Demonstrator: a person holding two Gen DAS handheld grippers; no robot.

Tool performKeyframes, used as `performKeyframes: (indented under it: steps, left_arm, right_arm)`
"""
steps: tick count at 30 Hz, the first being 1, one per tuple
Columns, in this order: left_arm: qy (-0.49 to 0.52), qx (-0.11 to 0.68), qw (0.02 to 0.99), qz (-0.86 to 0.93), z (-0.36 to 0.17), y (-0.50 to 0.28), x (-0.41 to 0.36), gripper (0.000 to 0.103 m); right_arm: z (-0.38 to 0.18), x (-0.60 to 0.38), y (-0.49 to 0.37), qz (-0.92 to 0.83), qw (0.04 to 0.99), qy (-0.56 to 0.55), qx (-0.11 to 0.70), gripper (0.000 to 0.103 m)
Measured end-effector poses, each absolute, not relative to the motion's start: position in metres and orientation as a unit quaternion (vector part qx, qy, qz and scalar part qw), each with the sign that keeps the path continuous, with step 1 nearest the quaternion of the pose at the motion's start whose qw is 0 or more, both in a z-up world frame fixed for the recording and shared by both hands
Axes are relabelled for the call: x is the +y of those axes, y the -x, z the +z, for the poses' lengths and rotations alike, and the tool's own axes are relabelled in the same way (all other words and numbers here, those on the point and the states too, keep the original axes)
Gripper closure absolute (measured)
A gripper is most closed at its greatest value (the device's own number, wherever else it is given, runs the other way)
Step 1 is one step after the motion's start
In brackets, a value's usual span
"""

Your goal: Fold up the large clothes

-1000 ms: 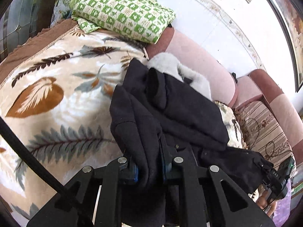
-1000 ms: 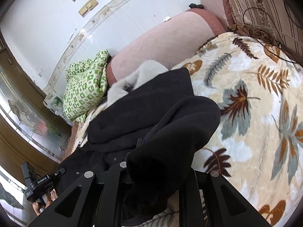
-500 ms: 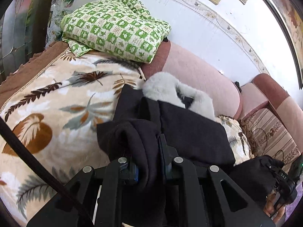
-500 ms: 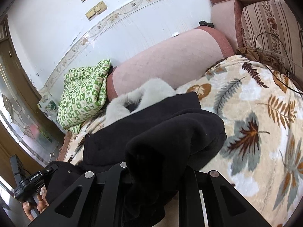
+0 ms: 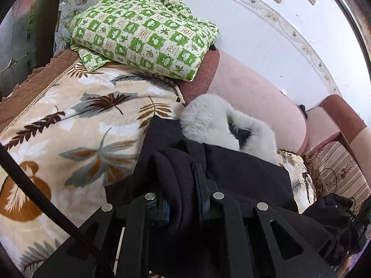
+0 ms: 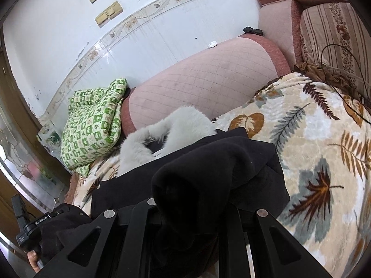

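A black coat (image 5: 243, 173) (image 6: 208, 159) with a pale grey fur collar (image 5: 208, 118) (image 6: 183, 127) lies on a leaf-patterned blanket (image 5: 81, 125) (image 6: 313, 139) over a sofa. My left gripper (image 5: 183, 199) is shut on a thick fold of the coat's black cloth, which bulges up between the pads. My right gripper (image 6: 192, 210) is shut on another bunched fold of the coat, and that cloth hides its fingertips. Both folds are carried over the coat's body, close to the collar.
A green-and-white checked quilt (image 5: 143, 30) (image 6: 92, 125) rests at the sofa's end. The pink sofa back (image 5: 252, 97) (image 6: 208, 78) runs behind the collar, below a white wall. A striped cushion (image 6: 329, 32) with a thin cable lies on the adjoining seat.
Both grippers have travelled with their folds of cloth toward the fur collar and sofa back. The collar and the checked quilt now sit nearer and larger in both views.
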State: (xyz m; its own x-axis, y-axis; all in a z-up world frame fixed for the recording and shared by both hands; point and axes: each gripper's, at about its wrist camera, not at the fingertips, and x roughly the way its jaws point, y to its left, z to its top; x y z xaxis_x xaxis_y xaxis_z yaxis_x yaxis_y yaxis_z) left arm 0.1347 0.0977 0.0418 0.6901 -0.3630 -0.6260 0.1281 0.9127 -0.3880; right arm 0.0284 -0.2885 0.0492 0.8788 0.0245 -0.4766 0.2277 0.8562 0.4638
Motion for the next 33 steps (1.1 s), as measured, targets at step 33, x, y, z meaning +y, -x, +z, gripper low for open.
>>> performKeyframes:
  steps: [33]
  left_arm:
    - [0.141,0.478,0.865,-0.055,-0.032,-0.336,0.033,0.085]
  right_arm:
    - [-0.031,-0.363,-0.232,-0.089,0.871,-0.311,0.370,0.086]
